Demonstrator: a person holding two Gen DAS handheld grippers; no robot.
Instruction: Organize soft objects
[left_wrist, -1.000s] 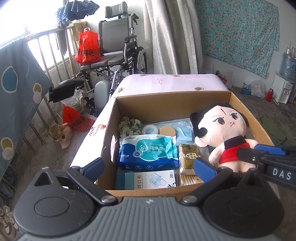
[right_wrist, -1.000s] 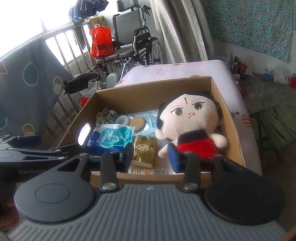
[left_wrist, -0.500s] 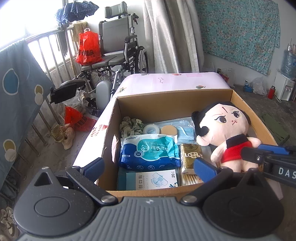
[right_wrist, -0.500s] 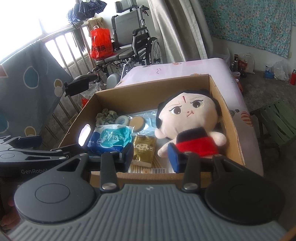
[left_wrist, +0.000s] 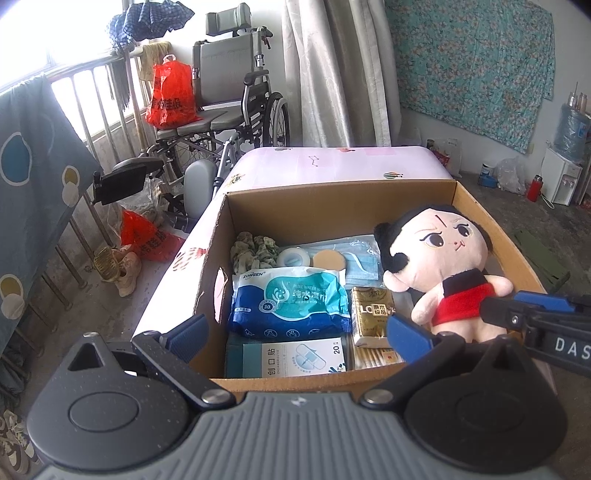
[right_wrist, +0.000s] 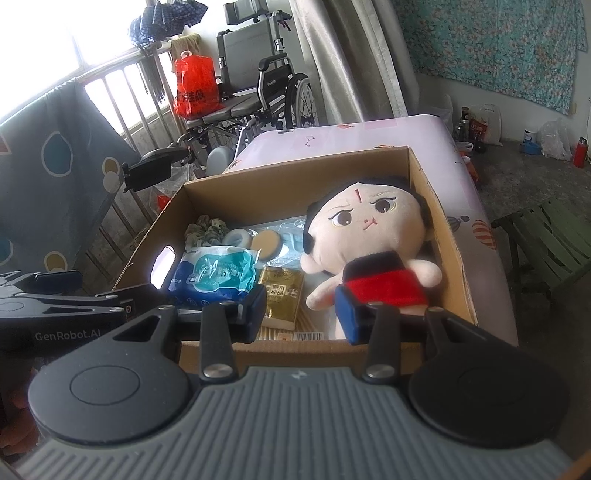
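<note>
An open cardboard box (left_wrist: 332, 199) rests on a surface covered in pale pink printed cloth (left_wrist: 332, 162). The plush doll (left_wrist: 439, 266), black-haired with a red garment, sits against the right wall of the box, leaning back, face up. To its left lie a blue wet-wipe pack (left_wrist: 288, 302), a gold tissue packet (left_wrist: 371, 314), a white plaster box (left_wrist: 291, 356) at the near wall, a green scrunchie (left_wrist: 255, 251), a tape roll (left_wrist: 291, 256), a round beige puff (left_wrist: 328, 260) and a blue face mask (left_wrist: 362, 258) toward the far wall. The left gripper (left_wrist: 299, 334) hovers at the near edge of the box with jaws spread wide and nothing between them. The right gripper (right_wrist: 303, 312) stands half open over the near edge, empty; its right finger overlaps the doll's lower body in view, and contact cannot be determined. A wheelchair (left_wrist: 229, 99) carrying a red bag (left_wrist: 171, 96) stands beyond the far left corner; a green folding stool (right_wrist: 550, 243) stands to the right.
</note>
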